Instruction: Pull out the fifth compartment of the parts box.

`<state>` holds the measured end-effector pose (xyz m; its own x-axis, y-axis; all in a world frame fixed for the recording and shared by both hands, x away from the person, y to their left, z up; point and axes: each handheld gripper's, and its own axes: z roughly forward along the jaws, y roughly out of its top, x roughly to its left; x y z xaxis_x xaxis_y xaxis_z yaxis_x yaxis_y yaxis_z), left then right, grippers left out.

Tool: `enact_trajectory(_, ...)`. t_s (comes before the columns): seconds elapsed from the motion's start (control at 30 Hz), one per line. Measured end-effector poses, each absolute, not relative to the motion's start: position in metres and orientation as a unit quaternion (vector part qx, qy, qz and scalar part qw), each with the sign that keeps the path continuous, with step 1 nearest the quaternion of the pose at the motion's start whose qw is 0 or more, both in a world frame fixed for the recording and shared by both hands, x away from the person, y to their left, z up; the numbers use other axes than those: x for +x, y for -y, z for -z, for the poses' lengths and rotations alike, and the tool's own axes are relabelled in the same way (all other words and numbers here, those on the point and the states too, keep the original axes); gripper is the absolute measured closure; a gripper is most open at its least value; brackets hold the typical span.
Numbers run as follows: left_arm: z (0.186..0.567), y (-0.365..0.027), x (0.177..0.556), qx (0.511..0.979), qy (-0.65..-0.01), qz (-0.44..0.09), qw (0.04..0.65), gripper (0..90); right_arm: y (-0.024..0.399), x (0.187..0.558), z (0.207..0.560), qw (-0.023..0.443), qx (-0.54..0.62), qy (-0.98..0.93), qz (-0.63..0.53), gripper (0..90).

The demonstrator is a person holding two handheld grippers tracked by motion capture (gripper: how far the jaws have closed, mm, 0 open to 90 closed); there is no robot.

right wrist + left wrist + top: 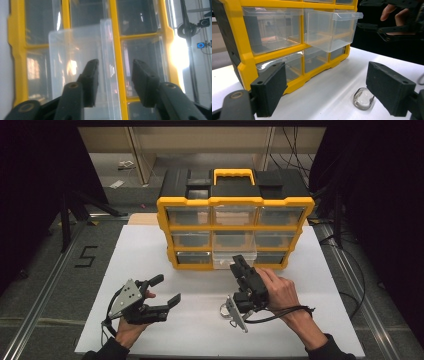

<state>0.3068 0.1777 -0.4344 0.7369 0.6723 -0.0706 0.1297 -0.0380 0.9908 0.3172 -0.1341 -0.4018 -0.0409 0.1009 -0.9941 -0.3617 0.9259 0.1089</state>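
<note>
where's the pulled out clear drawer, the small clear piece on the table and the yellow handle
pulled-out clear drawer (329, 30): left gripper view, on its front wall.
small clear piece (363, 98): left gripper view, on its rounded middle, by the jaw at the right of that view.
yellow handle (234, 172): high view, on its top bar.

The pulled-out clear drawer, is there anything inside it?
The pulled-out drawer of the yellow organizer looks empty through its clear walls. Its far back end sits inside the frame, so that part is hidden. A small clear piece lies outside on the table.

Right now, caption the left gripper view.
Open hand-held gripper faces a yellow organizer, one clear drawer pulled out.
</note>
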Motion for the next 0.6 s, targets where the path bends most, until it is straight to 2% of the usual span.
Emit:
enact_trajectory(0.23,0.434,-0.177,0.306,0.688,-0.288,-0.216,0.63,16.6,0.131,0.305,0.39,0.63,-0.065,-0.739,-0.23,43.4)
enact_trajectory(0.6,0.434,-0.177,0.306,0.688,-0.287,-0.217,0.63,16.5,0.128,0.298,0.378,0.535,-0.018,-0.78,-0.324,35.0)
